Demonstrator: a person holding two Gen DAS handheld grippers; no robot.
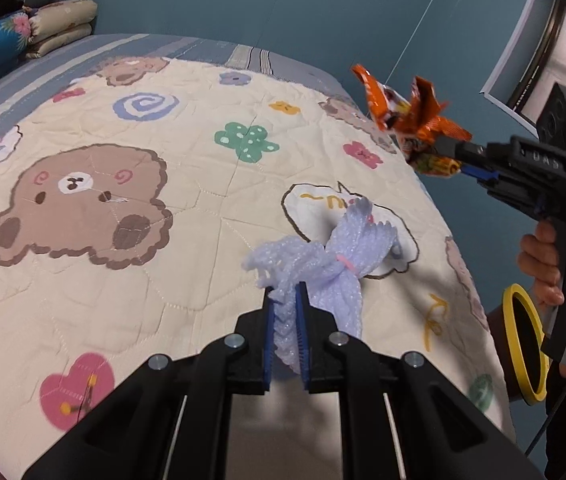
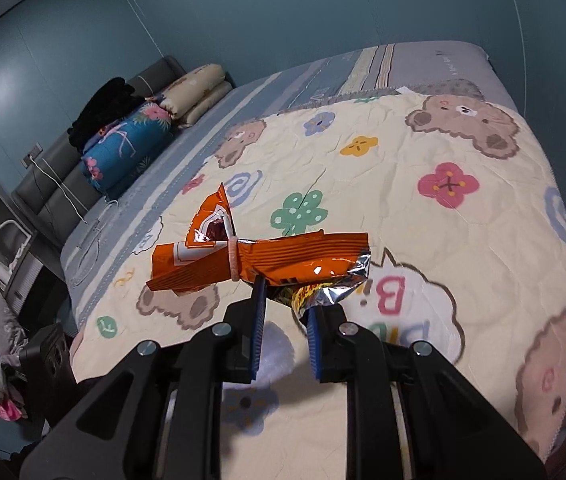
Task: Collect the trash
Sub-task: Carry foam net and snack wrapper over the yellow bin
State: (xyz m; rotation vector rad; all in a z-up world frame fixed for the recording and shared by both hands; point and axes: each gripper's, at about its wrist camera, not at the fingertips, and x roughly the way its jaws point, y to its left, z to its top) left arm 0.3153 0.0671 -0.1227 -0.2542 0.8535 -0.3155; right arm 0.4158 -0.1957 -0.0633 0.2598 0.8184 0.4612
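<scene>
You have both pieces of trash off the bed already, 1 in each gripper, so the picking-up looks done and what remains, as far as I can judge, is getting them into a bin. The yellow-rimmed bin (image 1: 523, 344) sits at about 4 o'clock in the left wrist view, beside the bed's edge and just below your right hand (image 1: 543, 264); nothing shows inside it from this angle.

Your left gripper (image 1: 285, 312) has its jaws nearly together, with only a narrow gap filled by the white foam net (image 1: 323, 264). The blue pads (image 1: 302, 320) pinch the net's lower tail, and the rest fans out ahead toward 1 o'clock, tied with a pink band and lifted clear of the bear-print quilt (image 1: 123, 280).

Your right gripper (image 2: 283, 312) stands wider, jaws parted around the crumpled end of the orange snack wrapper (image 2: 259, 260). The left pad bites the orange foil, and the silver torn end bunches against the right pad. The wrapper stretches toward 10 o'clock, cinched by a pale band, hanging above the quilt, not touching it. From the left wrist view, the same wrapper shows at 2 o'clock, held out over the bed's far corner.

No other loose trash shows on the quilt in either view.
</scene>
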